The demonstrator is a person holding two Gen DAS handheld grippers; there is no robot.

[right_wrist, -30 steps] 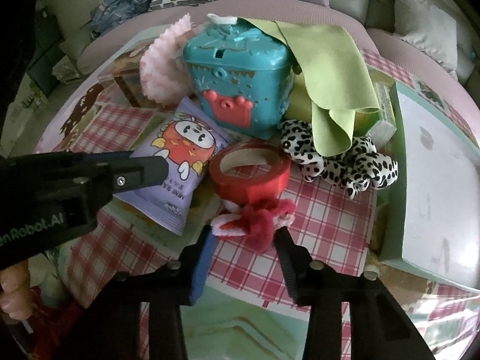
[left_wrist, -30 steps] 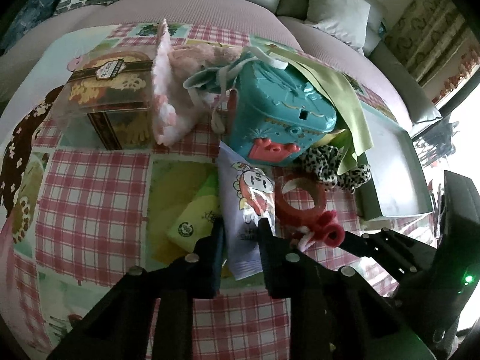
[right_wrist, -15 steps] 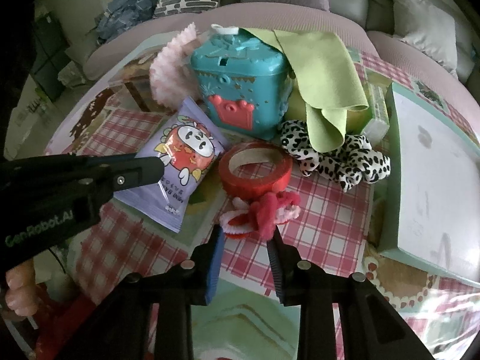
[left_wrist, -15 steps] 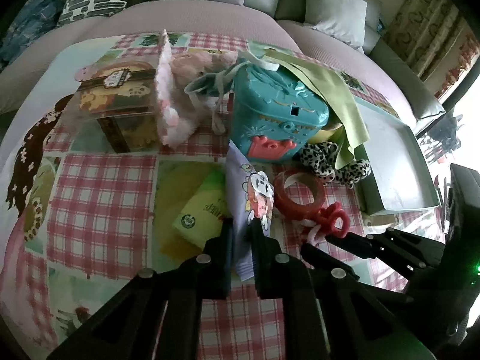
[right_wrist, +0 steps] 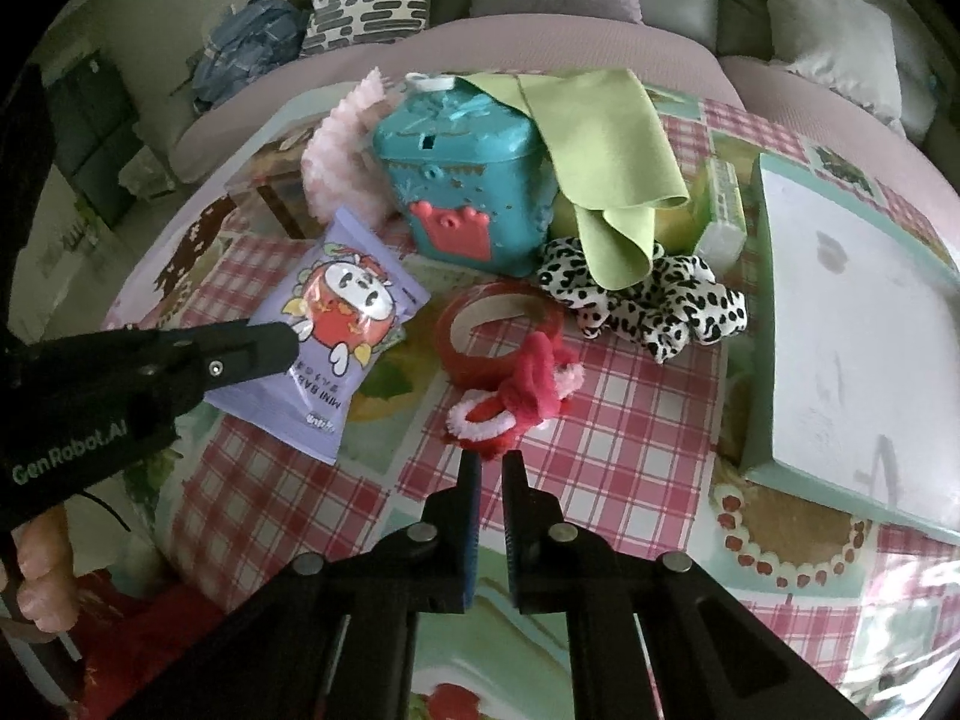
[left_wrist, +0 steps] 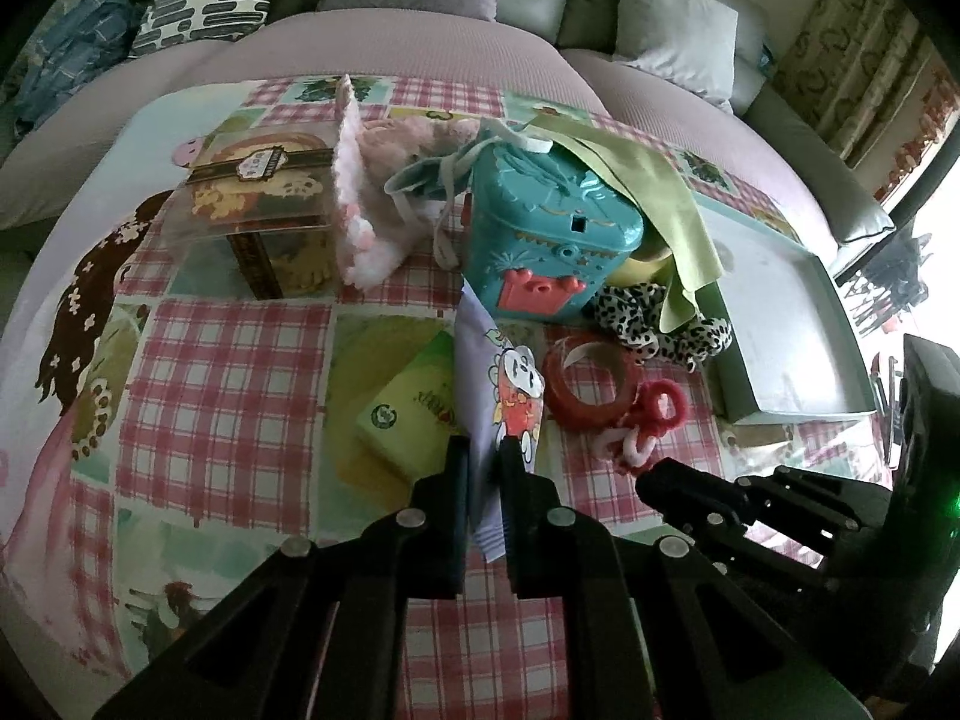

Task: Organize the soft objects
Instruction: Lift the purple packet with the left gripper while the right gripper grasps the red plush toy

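Note:
My left gripper (left_wrist: pixel 483 450) is shut on the near edge of a purple snack packet (left_wrist: pixel 504 378) and lifts it off the cloth; the packet also shows in the right wrist view (right_wrist: pixel 336 324). My right gripper (right_wrist: pixel 487 462) is shut on the near end of a red and white fuzzy ornament (right_wrist: pixel 522 396), which lies in front of a red tape roll (right_wrist: pixel 498 330). A leopard-print scrunchie (right_wrist: pixel 648 300) and a green cloth (right_wrist: pixel 606 156) lie beyond, against a teal toy case (right_wrist: pixel 468 186).
A pale green tray (right_wrist: pixel 852 324) lies at the right. A yellow-green tissue pack (left_wrist: pixel 414 414), a clear gift box (left_wrist: pixel 258 210) and a pink fluffy item (left_wrist: pixel 366 228) lie to the left. Sofa cushions (left_wrist: pixel 672 30) ring the checked table.
Both grippers closed from open: the left on the purple packet, tilting it up, the right on the fuzzy ornament. Both views pulled back a little.

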